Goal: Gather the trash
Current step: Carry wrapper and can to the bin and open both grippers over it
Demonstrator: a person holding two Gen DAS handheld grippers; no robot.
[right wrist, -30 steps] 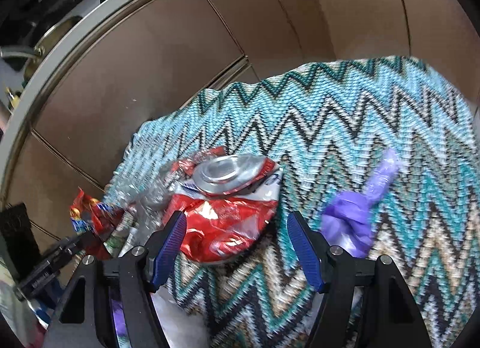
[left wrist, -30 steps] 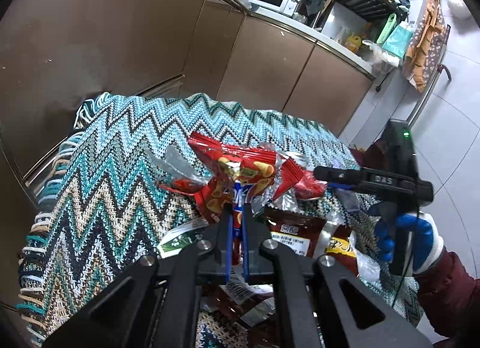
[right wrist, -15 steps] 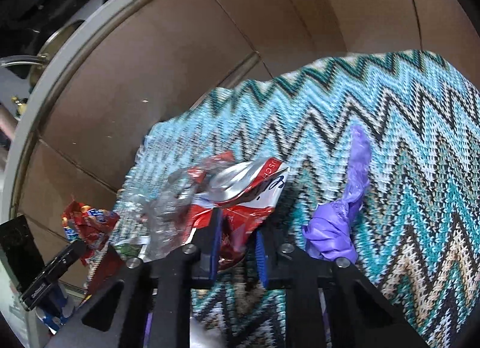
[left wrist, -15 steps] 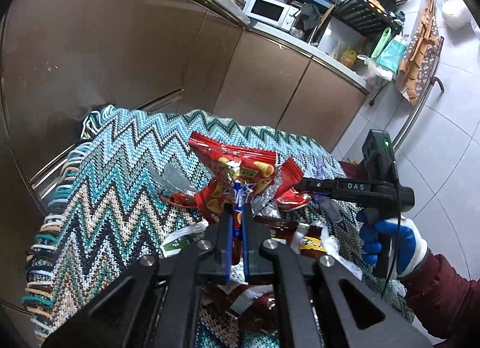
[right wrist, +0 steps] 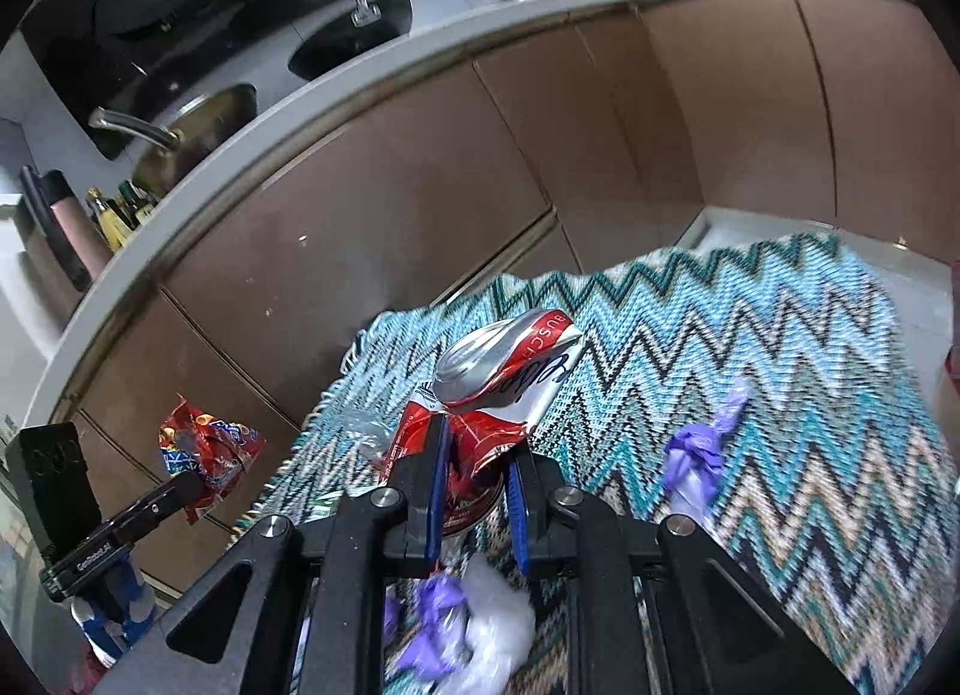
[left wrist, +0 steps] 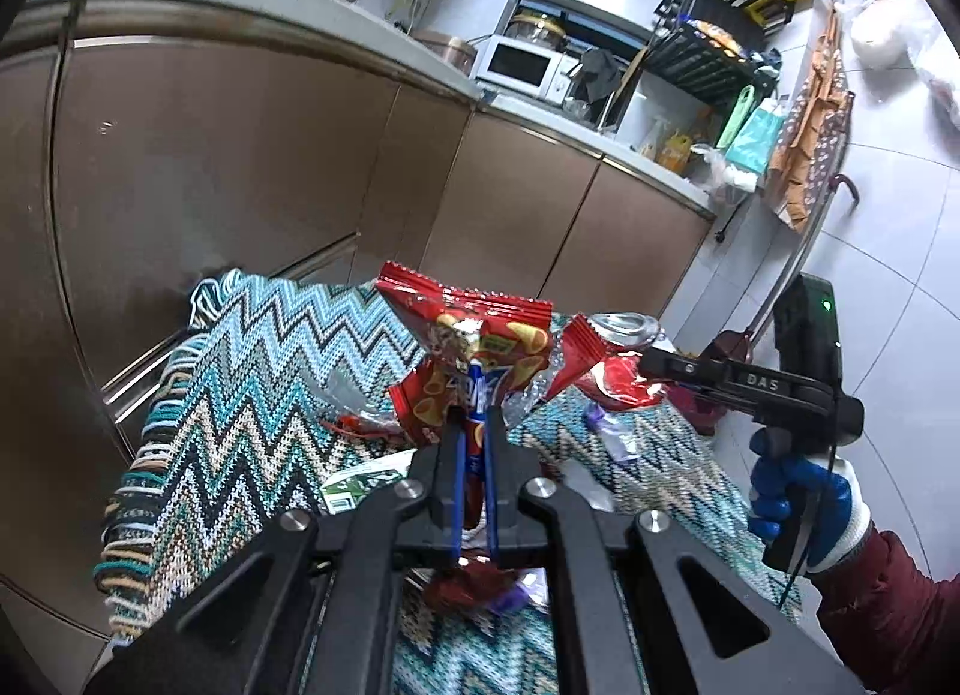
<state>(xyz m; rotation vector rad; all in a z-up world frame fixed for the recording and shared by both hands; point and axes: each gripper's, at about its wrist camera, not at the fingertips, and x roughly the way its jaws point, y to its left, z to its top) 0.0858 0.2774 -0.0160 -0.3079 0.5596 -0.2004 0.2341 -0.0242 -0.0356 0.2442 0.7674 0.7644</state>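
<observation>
My left gripper (left wrist: 474, 419) is shut on a crumpled red snack bag (left wrist: 480, 329), held up above the zigzag blanket (left wrist: 252, 371). The same bag (right wrist: 210, 449) shows at the left of the right wrist view, hanging from the left gripper (right wrist: 180, 491). My right gripper (right wrist: 477, 443) is shut on a crushed red and silver can (right wrist: 510, 365), lifted clear of the blanket (right wrist: 780, 365). In the left wrist view the can (left wrist: 618, 383) sits at the tip of the right gripper (left wrist: 651, 362), which a hand in a blue and white glove (left wrist: 798, 503) holds.
On the blanket lie a purple glove (right wrist: 696, 455), a white wad (right wrist: 498, 593), clear plastic (right wrist: 366, 431) and a green and white wrapper (left wrist: 360, 479). Brown kitchen cabinets (left wrist: 240, 155) stand close behind the blanket's far edge.
The right gripper's jaws closed on the can and raised it off the blanket. The left gripper rose as well, the snack bag still in its grip.
</observation>
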